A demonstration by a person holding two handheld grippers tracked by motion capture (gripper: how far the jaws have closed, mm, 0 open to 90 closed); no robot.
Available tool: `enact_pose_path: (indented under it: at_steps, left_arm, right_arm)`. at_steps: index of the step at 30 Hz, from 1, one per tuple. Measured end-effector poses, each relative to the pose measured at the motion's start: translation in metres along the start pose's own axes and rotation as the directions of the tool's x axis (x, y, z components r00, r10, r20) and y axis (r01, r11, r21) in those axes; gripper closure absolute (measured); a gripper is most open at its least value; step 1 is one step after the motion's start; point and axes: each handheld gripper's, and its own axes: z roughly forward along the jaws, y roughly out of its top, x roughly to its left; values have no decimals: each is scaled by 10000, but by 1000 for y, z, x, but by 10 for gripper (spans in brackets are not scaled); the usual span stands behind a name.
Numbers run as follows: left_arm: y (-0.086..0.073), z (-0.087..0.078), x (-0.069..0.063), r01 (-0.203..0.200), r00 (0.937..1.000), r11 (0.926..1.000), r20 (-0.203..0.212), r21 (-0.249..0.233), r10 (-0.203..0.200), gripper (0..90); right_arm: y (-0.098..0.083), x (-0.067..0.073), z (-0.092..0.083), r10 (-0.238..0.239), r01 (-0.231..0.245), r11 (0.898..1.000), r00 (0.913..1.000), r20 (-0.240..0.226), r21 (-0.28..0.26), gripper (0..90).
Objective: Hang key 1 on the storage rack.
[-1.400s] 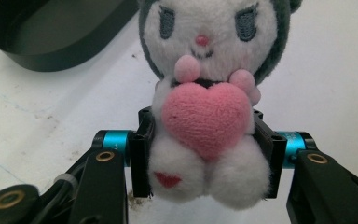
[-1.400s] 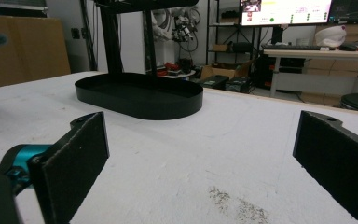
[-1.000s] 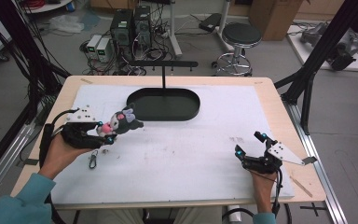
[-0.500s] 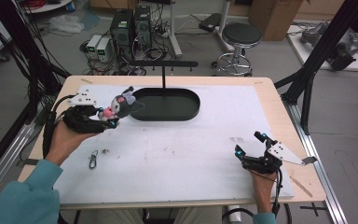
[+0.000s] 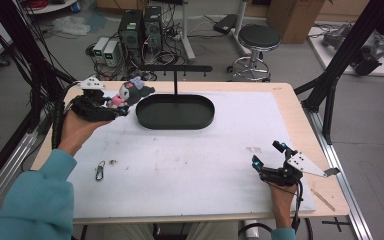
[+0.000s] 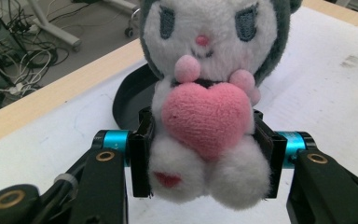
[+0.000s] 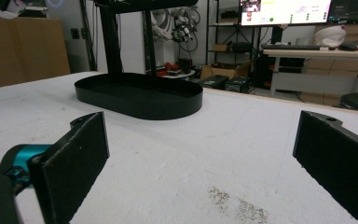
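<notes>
A small plush toy [image 5: 130,92] with a dark hood, white face and pink heart is held above the table's far left, just left of the black oval tray [image 5: 175,112]. My left gripper [image 5: 115,104] is shut on the plush toy [image 6: 205,116], its black pads [image 6: 141,154] squeezing the body at both sides of the heart. A T-shaped black stand [image 5: 176,70] rises from the tray's back rim. My right gripper [image 5: 268,156] rests on the table near the front right, jaws wide apart with nothing between them; the right gripper [image 7: 200,154] faces the tray [image 7: 140,95].
A small metal carabiner [image 5: 100,171] lies on the white table cover at the front left. Dark smudges [image 5: 254,149] mark the cover ahead of the right gripper. Computers, cables and a stool [image 5: 257,40] stand on the floor beyond the table.
The left hand has carried the plush toy up and away from the person, toward the tray's left end. The right gripper has stayed where it was.
</notes>
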Motion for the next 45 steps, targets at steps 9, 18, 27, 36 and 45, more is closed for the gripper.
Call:
enact_pose_path:
  at_steps: [9, 18, 27, 36, 45]
  left_arm:
    - [17, 11, 13, 179, 9993, 9998, -322, 54, -177, 518]
    - [29, 21, 22, 340, 9978, 9993, -565, 122, -332, 518]
    - [33, 32, 26, 340, 9957, 9990, -872, 285, -314, 518]
    - [32, 38, 34, 613, 9921, 9978, -1111, 244, -582, 519]
    - [31, 44, 42, 912, 9886, 9958, -1203, 25, -903, 518]
  right_arm:
    - [0, 0, 0, 12, -12, 10000, 10000, -10, 19, 26]
    - [0, 0, 0, 12, -12, 10000, 10000, -4, 17, 26]
    - [0, 0, 0, 91, -91, 10000, 10000, -31, 2, 26]
    - [0, 0, 0, 106, -106, 9999, 9999, -18, 9, 26]
    - [0, 0, 0, 120, -120, 9999, 9999, -20, 21, 26]
